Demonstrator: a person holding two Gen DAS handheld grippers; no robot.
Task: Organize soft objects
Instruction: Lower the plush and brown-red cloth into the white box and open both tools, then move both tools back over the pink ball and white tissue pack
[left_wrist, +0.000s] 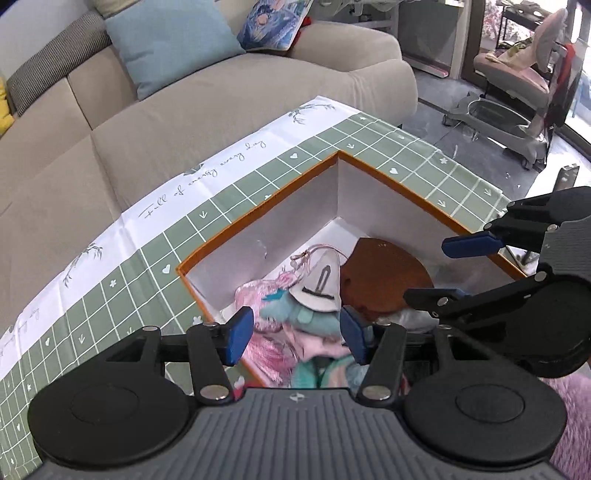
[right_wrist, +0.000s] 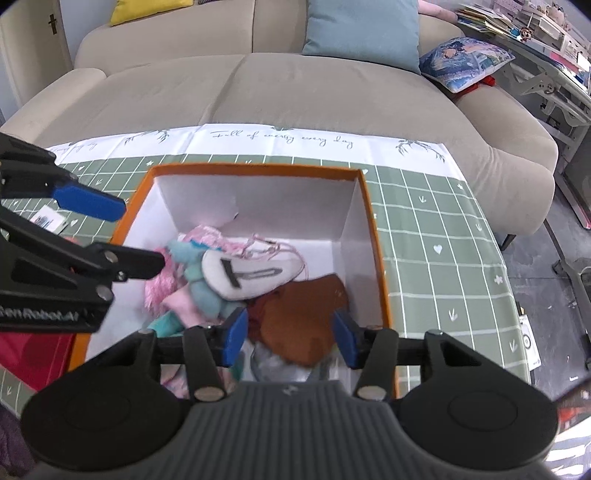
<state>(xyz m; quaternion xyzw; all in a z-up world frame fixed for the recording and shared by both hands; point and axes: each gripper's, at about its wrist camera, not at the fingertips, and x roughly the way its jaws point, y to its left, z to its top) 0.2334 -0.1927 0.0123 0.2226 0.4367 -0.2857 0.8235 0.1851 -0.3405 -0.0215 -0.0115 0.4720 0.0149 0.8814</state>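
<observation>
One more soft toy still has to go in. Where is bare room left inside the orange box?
Bare floor of the orange box lies along its far wall, and in the far right corner beyond the brown plush. The near left is crowded: pink-and-teal doll, white hat.

An orange-rimmed box (right_wrist: 373, 206) with white walls sits on a green cloth (right_wrist: 436, 229) gridded in white (hearts here and there). Inside lie a brown plush (right_wrist: 303, 314), a teal toy (right_wrist: 195, 273) and pink fabric (right_wrist: 162, 288). Beige sofa (right_wrist: 258, 88), pale blue cushion (right_wrist: 364, 29).

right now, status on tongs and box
Both tongs, left and right, open, empty, above orange box. Soft toys inside. Nothing in the way.
</observation>
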